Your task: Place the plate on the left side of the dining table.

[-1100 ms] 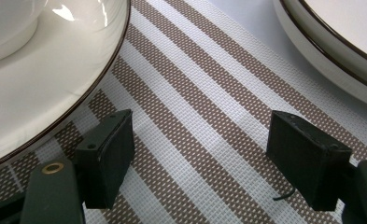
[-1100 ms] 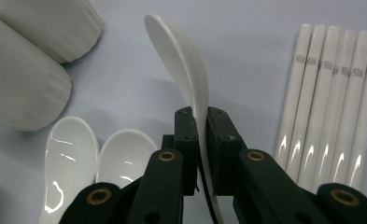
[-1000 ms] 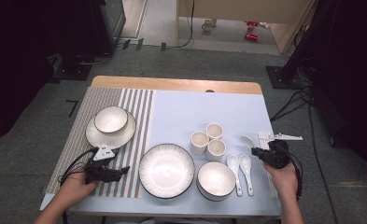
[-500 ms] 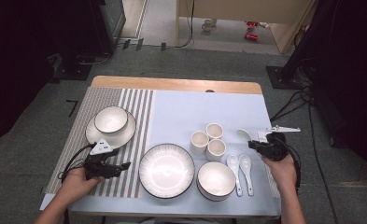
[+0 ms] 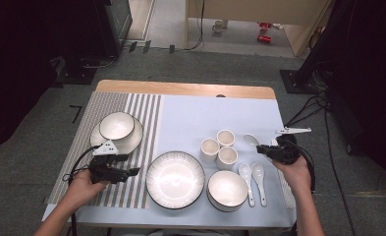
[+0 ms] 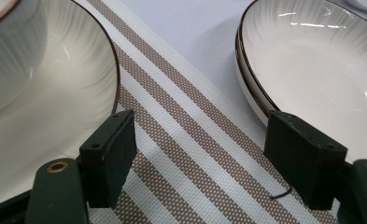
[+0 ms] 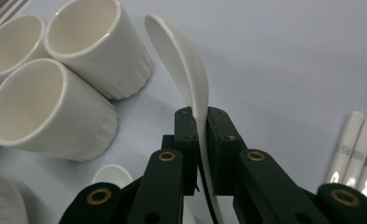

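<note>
The right tongs (image 7: 199, 154) pinch the handle of a white ceramic spoon (image 7: 181, 70), which is held on edge just beside three white cups (image 7: 55, 79), its bowl end (image 5: 251, 140) clear of the pale blue bench (image 5: 190, 118). The left tongs (image 6: 200, 158) stand spread with nothing between them, low over the striped placemat (image 6: 190, 140), between a bowl on a plate (image 5: 117, 127) and a large ribbed plate (image 5: 176, 179). Two more spoons (image 5: 252, 179) lie beside a bowl (image 5: 227, 189).

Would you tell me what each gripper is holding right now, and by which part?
The right gripper clamps a white spoon by its handle. The left gripper is open, holding nothing.
</note>
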{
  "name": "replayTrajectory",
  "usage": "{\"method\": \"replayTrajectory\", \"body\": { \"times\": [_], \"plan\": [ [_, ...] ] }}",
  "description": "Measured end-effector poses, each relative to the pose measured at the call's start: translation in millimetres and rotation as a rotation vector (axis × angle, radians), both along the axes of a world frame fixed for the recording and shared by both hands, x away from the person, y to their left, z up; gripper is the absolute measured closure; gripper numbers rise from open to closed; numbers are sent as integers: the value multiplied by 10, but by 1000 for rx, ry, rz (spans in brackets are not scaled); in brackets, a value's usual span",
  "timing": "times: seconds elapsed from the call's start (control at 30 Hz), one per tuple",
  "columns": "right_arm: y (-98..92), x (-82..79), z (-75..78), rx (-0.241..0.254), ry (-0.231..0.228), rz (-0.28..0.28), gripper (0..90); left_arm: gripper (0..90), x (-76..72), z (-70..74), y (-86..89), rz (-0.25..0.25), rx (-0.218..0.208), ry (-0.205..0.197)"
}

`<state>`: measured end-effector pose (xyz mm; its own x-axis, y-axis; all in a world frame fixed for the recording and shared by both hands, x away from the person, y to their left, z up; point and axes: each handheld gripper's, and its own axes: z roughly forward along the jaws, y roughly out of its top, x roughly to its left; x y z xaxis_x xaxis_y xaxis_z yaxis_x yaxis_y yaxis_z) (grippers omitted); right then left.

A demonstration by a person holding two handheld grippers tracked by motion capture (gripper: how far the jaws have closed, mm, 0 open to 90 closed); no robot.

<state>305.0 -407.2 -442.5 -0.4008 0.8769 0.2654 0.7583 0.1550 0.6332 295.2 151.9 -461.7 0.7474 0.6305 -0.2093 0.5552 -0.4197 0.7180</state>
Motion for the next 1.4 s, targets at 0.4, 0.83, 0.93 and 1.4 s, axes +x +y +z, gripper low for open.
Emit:
{"method": "replayTrajectory", "body": {
  "times": [0.4,0.83,0.93,1.4],
  "plan": [
    [109,142,88,3,0,96,839,258,202,138,-71,-81,-21,4],
    [254,218,229,29,-16,196,839,356,380,289,-267,-139,-72,8],
    [301,249,281,21,-18,228,839,372,417,320,-309,-148,-75,7],
    [555,376,425,12,-26,314,839,424,582,440,-482,-222,-77,-12]
  ]
}}
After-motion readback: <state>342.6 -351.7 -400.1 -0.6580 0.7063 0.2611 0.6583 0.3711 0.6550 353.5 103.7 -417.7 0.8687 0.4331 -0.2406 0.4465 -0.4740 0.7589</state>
